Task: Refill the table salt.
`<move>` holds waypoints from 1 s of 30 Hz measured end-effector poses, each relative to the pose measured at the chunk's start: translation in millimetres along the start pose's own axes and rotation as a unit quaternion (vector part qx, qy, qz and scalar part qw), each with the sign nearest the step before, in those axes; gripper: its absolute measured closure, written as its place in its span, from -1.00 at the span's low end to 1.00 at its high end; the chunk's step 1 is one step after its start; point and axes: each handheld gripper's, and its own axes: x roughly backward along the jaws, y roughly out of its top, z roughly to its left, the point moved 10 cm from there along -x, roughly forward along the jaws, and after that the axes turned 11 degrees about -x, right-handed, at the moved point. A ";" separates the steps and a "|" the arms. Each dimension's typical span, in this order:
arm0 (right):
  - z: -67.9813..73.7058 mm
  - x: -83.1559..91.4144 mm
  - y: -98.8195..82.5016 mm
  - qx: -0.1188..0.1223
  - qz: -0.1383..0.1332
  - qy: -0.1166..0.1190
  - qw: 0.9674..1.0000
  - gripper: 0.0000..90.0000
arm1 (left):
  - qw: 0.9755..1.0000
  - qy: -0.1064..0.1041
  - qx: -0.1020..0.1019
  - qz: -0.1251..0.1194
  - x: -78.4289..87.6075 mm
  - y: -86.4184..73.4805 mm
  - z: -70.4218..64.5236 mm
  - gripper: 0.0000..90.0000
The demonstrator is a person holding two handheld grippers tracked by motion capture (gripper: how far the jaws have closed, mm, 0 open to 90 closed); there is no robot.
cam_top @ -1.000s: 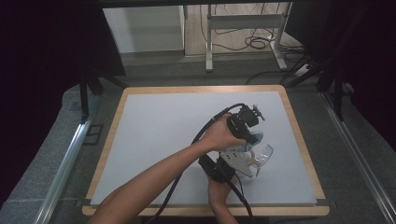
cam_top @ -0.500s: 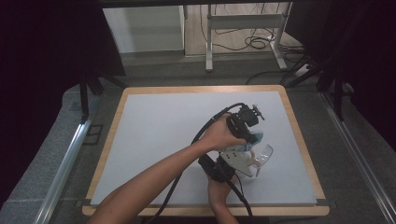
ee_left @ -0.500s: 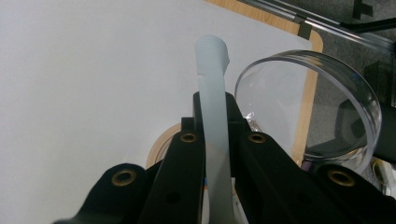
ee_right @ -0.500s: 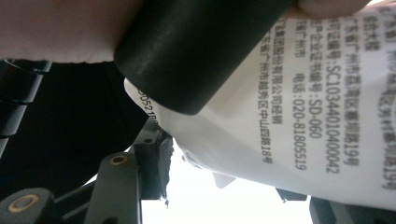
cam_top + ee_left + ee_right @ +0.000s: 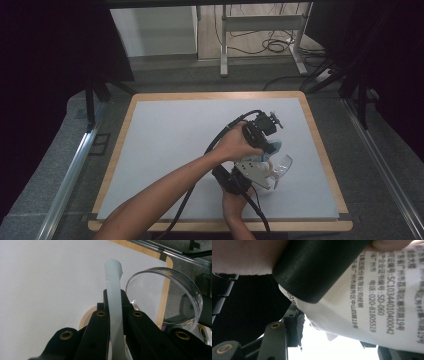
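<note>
Dark room; white mat (image 5: 165, 145), wood-edged table (image 5: 320, 145).

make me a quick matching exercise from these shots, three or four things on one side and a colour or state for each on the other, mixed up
Things:
1. strip
2. round dish
3. packet
4. table mat

Colour or state:
A. clear, see-through
B. white with black printed text
C. pale blue, clamped between the left gripper's black jaws
D. plain light grey, framed by a wooden rim

Pairs: 1-C, 2-A, 3-B, 4-D
</note>
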 end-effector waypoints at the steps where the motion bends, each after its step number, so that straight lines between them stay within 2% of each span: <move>1: -0.2 -0.1 0.2 0.002 -0.001 0.000 1.000 0.05 | 1.000 0.000 0.000 0.000 0.1 0.0 0.0 1.00; 30: -0.5 -0.8 0.2 -0.005 -0.003 0.000 1.000 0.05 | 1.000 0.001 -0.001 0.006 -2.4 -0.9 0.0 1.00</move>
